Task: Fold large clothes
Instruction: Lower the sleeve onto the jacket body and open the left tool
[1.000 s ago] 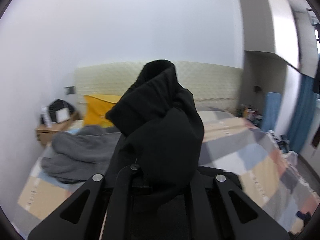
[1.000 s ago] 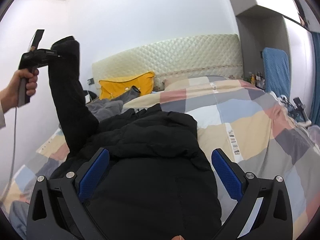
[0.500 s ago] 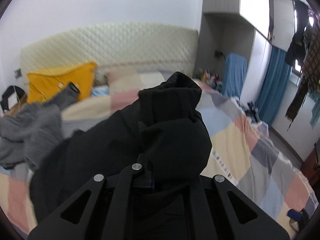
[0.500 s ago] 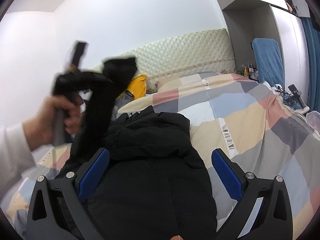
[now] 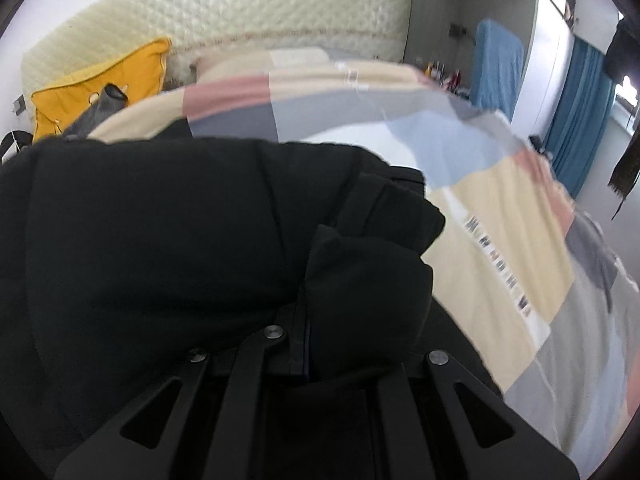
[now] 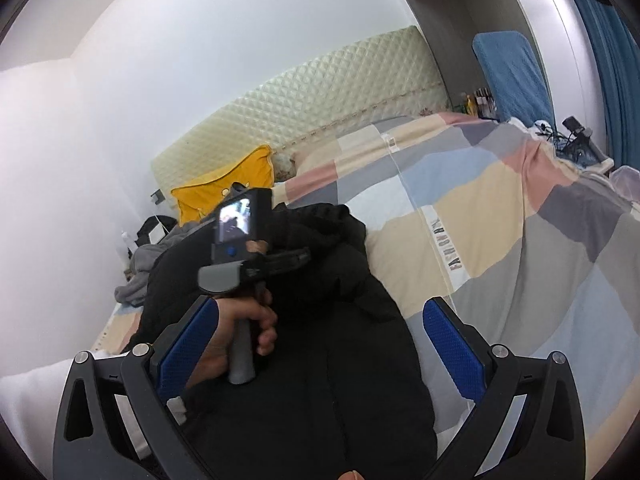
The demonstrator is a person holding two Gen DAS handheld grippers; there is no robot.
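Note:
A large black padded jacket (image 6: 320, 380) lies spread on the patchwork bed cover (image 6: 520, 240). My left gripper (image 5: 308, 344) is shut on the jacket's black sleeve cuff (image 5: 360, 280) and holds it low over the jacket body (image 5: 140, 240). The left gripper also shows in the right wrist view (image 6: 296, 258), held in a hand above the jacket. My right gripper (image 6: 316, 340) is open and empty, with its blue pads (image 6: 452, 344) wide apart above the jacket's lower part.
A yellow pillow (image 5: 100, 76) leans on the cream quilted headboard (image 5: 240, 4). A grey garment (image 6: 140, 260) lies at the bed's left side. A blue towel (image 6: 508, 72) hangs beside a wardrobe at the right. Blue curtains (image 5: 580, 112) hang far right.
My left gripper has swung the sleeve from high up at the left down and across onto the jacket body. My right gripper has stayed open over the jacket.

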